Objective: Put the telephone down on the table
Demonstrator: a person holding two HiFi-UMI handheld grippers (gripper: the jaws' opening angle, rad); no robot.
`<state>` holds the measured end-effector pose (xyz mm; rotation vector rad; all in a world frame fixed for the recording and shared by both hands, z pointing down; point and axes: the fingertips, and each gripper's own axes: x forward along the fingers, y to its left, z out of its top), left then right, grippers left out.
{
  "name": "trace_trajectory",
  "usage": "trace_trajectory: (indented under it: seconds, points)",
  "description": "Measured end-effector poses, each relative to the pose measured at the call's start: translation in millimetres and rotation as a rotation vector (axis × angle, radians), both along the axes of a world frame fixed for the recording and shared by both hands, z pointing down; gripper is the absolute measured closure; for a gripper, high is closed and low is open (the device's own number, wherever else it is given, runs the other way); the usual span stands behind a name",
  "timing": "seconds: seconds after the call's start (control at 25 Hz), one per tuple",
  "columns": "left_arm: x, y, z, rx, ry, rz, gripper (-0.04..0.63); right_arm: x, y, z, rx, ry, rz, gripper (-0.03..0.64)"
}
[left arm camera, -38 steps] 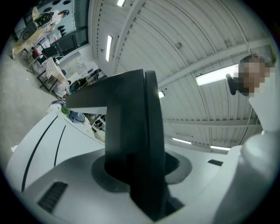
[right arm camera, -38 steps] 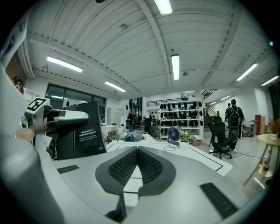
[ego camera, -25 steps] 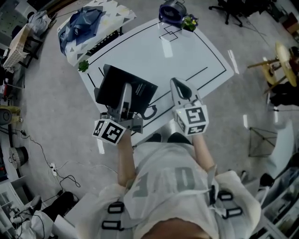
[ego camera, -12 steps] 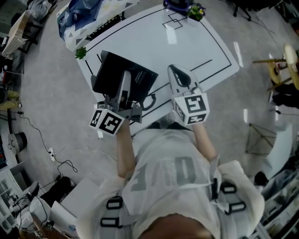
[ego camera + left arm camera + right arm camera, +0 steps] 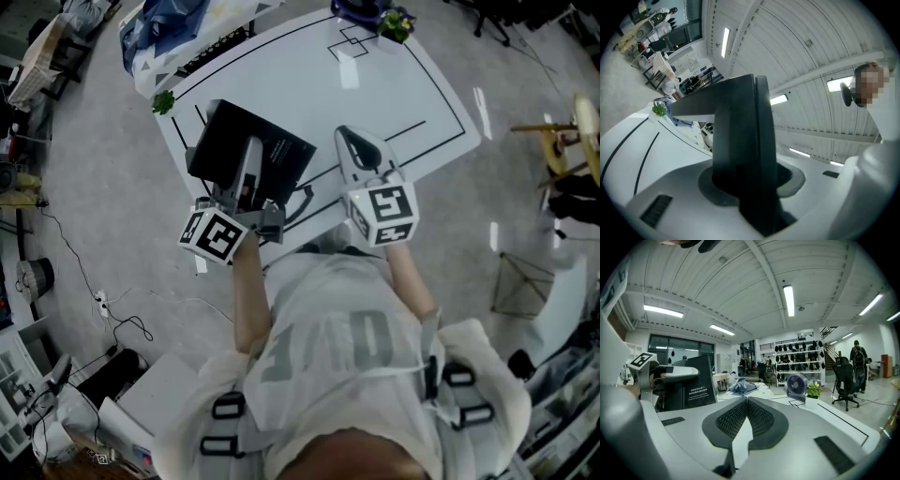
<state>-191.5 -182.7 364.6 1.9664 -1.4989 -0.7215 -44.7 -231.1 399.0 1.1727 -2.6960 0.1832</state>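
Observation:
The telephone looks like a flat black slab with small white print, held tilted over the near left part of the white table. My left gripper is shut on its near edge. In the left gripper view the slab fills the gap between the jaws of the left gripper. To its right, my right gripper hovers over the table's front edge, shut, with nothing in it. The right gripper view shows the pads of the right gripper meeting, and the slab upright at the left.
Black lines mark out the table. A small fan and a potted plant stand at its far edge, a green sprig at its left corner. A blue cloth lies on a further table. Office chairs stand on the floor.
The head view has shifted slightly. My left gripper with the slab has edged a little; the right gripper has kept its place.

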Motion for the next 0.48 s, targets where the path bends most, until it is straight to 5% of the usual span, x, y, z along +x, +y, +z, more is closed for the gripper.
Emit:
trace_trajectory:
  seconds: [0.24,0.48]
  points:
    - [2,-9,26,-0.081,-0.020,0.036,0.433,2,1,10,-0.032,0.012,0.003,0.609]
    - [6,-27,60,-0.184,0.037,0.061,0.433,9,0,19,-0.054,0.032,0.037,0.609]
